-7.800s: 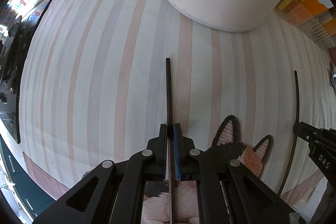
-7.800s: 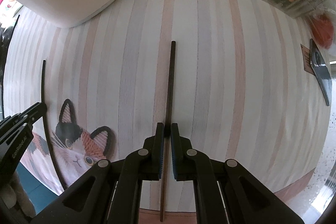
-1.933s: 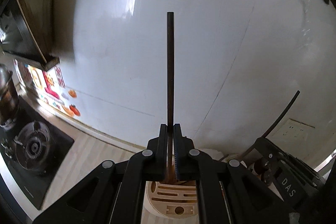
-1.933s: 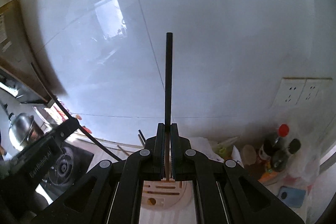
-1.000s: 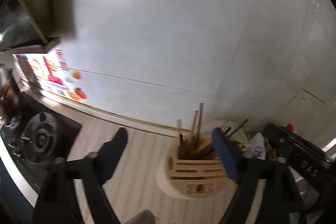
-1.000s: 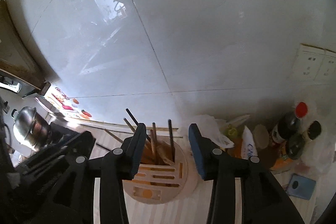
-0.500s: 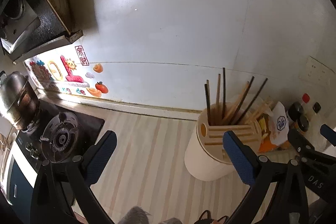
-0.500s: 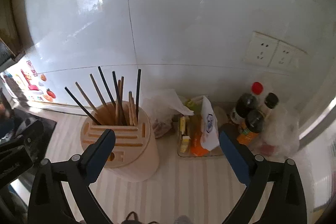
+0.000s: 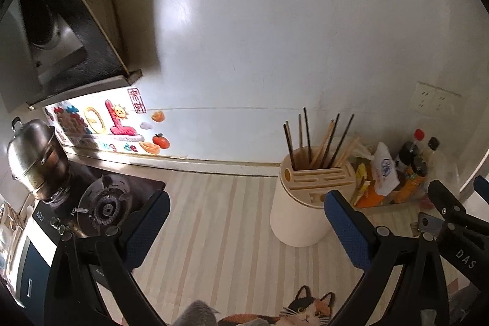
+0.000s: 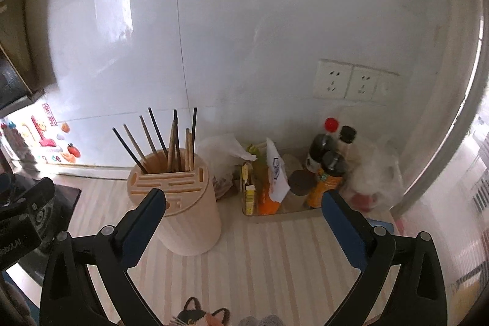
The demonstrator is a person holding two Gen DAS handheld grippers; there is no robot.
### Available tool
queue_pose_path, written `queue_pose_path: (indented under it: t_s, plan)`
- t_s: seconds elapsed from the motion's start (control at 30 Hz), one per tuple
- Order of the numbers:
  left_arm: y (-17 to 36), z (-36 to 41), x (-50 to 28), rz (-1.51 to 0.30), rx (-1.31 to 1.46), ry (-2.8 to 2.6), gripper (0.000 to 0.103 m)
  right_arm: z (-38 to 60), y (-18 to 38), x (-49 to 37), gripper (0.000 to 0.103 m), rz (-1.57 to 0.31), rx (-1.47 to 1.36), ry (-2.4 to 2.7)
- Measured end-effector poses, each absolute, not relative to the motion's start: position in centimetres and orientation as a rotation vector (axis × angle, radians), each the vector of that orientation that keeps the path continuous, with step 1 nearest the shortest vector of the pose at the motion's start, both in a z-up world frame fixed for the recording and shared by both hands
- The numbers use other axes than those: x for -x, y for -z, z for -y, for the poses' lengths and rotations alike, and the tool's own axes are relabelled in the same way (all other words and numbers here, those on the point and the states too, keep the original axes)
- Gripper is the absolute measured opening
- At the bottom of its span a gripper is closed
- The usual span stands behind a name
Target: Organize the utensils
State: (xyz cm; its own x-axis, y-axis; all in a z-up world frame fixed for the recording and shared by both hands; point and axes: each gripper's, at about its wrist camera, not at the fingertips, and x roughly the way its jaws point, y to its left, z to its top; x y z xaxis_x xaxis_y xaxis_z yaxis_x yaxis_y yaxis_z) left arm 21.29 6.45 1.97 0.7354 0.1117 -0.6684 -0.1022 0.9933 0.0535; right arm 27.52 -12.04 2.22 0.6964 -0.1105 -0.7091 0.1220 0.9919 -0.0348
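We hold both left gripper (image 9: 246, 214) and right gripper (image 10: 243, 211) spread, empty; chopsticks (image 10: 175, 139) stand in holder (image 10: 183, 216) ahead, upright for storage.

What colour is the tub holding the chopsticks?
The utensil holder is a pale cream, almost peach, with a slotted top; the right wrist view shows it best.

Daylight glare on white wall (image 9: 244, 35) toward 12 o'clock; fisheye bends edges; range hood (image 9: 52, 51) dim, soft.

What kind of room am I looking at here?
Most likely a home kitchen: a gas stove with a steel pot on it, a chopstick holder on the counter, and sauce bottles by the wall.
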Motion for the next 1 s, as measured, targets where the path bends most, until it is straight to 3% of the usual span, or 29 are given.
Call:
queue_pose_path:
  t_s: [0.53, 1.0]
  plan:
    - [-7.3, -4.6, -7.1, -0.644, 0.008, -0.11, 0.103, 12.7, -10.8, -12.3, 0.103, -0.67, 0.009, 0.074]
    - [-8.2, -4.3, -3.3, -0.655, 0.024, -0.112, 0.103, 13.0, -13.8, -6.9, 0.103, -0.634, 0.004, 0.059]
